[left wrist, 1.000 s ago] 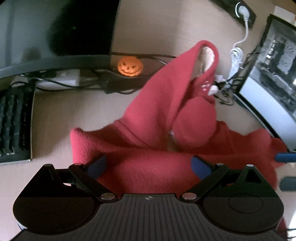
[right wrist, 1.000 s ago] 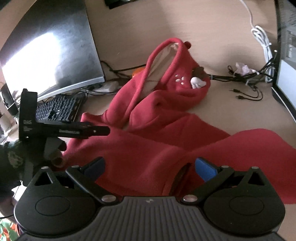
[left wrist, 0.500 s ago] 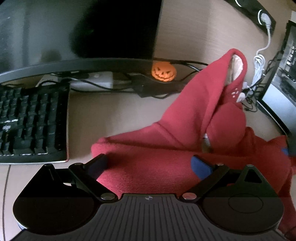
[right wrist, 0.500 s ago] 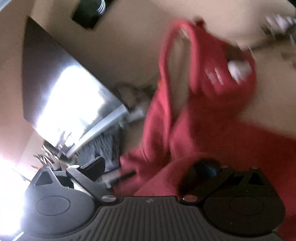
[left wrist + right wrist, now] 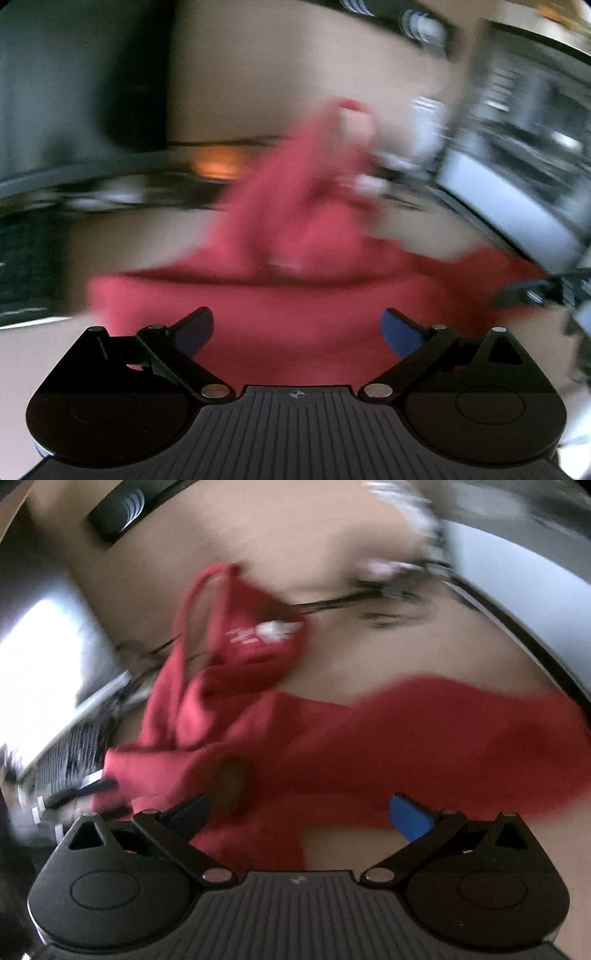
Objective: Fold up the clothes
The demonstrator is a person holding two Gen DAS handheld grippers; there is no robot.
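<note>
A red fleece hooded garment [image 5: 295,295] lies crumpled on a light wooden desk [image 5: 266,96], its hood raised toward the back. Both views are motion-blurred. My left gripper [image 5: 297,330] hovers open just over the garment's near edge, blue pads spread wide with only cloth behind them. In the right wrist view the same red garment [image 5: 369,738] stretches from the hood [image 5: 251,627] at upper left to a flat part at right. My right gripper [image 5: 303,810] is open above the garment's front edge, with nothing between its fingers.
A dark monitor [image 5: 74,92], an orange pumpkin ornament [image 5: 218,166] and cables stand behind the garment. A keyboard [image 5: 22,266] lies at the left. A second screen [image 5: 517,177] stands at the right. The right wrist view shows the keyboard [image 5: 70,753] and the other gripper's tool at lower left.
Both cameras are swinging, blurring the scene. The right gripper has let go of the fold of red cloth it was closing on and is open again. The left gripper stayed open.
</note>
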